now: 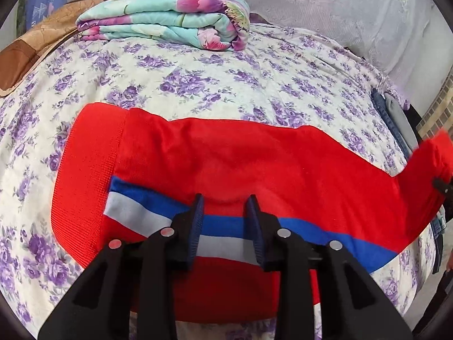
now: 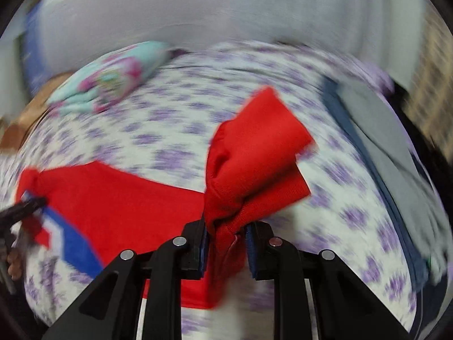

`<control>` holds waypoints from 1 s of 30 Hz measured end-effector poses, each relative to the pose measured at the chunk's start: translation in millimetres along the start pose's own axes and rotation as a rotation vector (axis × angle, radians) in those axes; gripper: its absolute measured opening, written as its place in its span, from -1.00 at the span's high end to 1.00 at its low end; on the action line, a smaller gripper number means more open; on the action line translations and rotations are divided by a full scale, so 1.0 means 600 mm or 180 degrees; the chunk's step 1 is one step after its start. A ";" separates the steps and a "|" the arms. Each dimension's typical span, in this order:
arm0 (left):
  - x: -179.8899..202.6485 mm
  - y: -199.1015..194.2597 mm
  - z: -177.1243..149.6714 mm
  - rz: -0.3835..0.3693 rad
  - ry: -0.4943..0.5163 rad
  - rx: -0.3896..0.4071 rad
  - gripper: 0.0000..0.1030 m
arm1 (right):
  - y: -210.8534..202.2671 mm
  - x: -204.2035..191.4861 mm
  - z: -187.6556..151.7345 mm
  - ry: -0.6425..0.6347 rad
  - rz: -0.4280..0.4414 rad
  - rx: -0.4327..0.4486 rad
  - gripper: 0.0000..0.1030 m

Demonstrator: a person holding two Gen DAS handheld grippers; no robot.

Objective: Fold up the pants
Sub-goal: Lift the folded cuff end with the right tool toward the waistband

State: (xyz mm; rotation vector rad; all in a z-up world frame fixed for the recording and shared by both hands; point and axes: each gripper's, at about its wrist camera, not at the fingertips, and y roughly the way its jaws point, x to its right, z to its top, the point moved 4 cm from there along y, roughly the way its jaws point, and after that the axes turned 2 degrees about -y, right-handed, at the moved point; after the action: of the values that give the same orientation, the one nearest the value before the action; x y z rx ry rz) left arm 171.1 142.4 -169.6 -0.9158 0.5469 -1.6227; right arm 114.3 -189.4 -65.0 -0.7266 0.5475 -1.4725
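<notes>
Two grippers are working one garment, and the surroundings are taken first, from largest downward. The bed, covered in a purple-flowered spread, is serving as the folding surface — broad and flat, so the cloth can lie out fully. A folded floral quilt is sitting at the far side, well apart from the work, and a pile of blue and grey clothes is lying along the right edge, likewise apart from it. The red pants are lying across the near half of the bed, the ribbed waistband to the left in the left wrist view and the blue-and-white side stripe running along the near edge. The left gripper is hanging just over that stripe with its jaws apart and nothing pinched between them; the cloth beneath is lying flat, so this end is judged to be released and resting where it is meant to stay. The right gripper is clamping a bunched wad of the cuff end between its pads, the fabric flaring up and away from the bed in a loose knot; that view is smeared with motion blur. The likely purpose is to carry the leg end over toward the waistband for a lengthwise fold — the anchored waist giving the lifted end something to be laid against. The bunching at the clamp may leave a crooked crease if it is laid down unsmoothed.
</notes>
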 end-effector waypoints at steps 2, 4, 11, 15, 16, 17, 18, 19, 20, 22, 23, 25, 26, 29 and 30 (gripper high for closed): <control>0.002 0.000 -0.002 -0.0010 0.0015 0.0003 0.37 | 0.021 -0.067 0.011 -0.0342 0.0056 -0.0067 0.57; 0.002 0.000 -0.001 -0.0039 0.0004 -0.0003 0.36 | 0.048 -0.119 0.008 -0.0633 0.0070 -0.0192 0.57; 0.002 -0.002 -0.004 -0.0064 -0.0013 -0.0003 0.36 | 0.103 -0.193 -0.018 -0.1031 -0.0078 -0.0470 0.50; 0.002 -0.002 -0.005 -0.0063 -0.0012 -0.0001 0.35 | 0.080 -0.212 -0.038 -0.1099 0.0323 -0.0641 0.21; 0.002 -0.002 -0.005 -0.0061 -0.0013 0.0000 0.34 | 0.078 -0.220 -0.045 -0.1219 0.0308 -0.0651 0.22; 0.002 -0.002 -0.005 -0.0061 -0.0013 0.0000 0.34 | 0.079 -0.224 -0.049 -0.1297 0.0263 -0.0655 0.22; 0.002 -0.002 -0.005 -0.0058 -0.0011 0.0001 0.34 | 0.081 -0.228 -0.054 -0.1352 0.0232 -0.0670 0.22; 0.002 -0.002 -0.005 -0.0058 -0.0014 0.0002 0.34 | 0.083 -0.231 -0.057 -0.1377 0.0227 -0.0694 0.20; 0.002 -0.001 -0.005 -0.0061 -0.0014 0.0001 0.33 | 0.084 -0.232 -0.057 -0.1366 0.0249 -0.0723 0.20; 0.002 -0.001 -0.005 -0.0060 -0.0015 0.0002 0.33 | 0.080 -0.231 -0.053 -0.1318 0.0351 -0.0774 0.13; 0.002 -0.001 -0.005 -0.0059 -0.0014 0.0002 0.33 | 0.076 -0.231 -0.051 -0.1288 0.0405 -0.0793 0.11; 0.002 -0.001 -0.005 -0.0061 -0.0014 0.0002 0.33 | 0.067 -0.230 -0.049 -0.1240 0.0498 -0.0832 -0.06; 0.002 -0.001 -0.005 -0.0062 -0.0014 0.0002 0.33 | 0.063 -0.230 -0.048 -0.1250 0.0504 -0.0820 -0.10; 0.002 -0.001 -0.005 -0.0061 -0.0013 0.0003 0.33 | 0.060 -0.233 -0.039 -0.1314 0.0389 -0.0735 -0.22; 0.002 -0.001 -0.005 -0.0062 -0.0014 0.0003 0.33 | 0.064 -0.238 -0.035 -0.1313 0.0401 -0.0737 -0.23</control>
State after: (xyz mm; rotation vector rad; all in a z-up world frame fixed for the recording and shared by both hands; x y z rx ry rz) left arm 168.1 140.9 -170.3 -0.9264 0.5355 -1.6379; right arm 119.1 -51.5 -121.8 -1.1252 0.4385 -1.1107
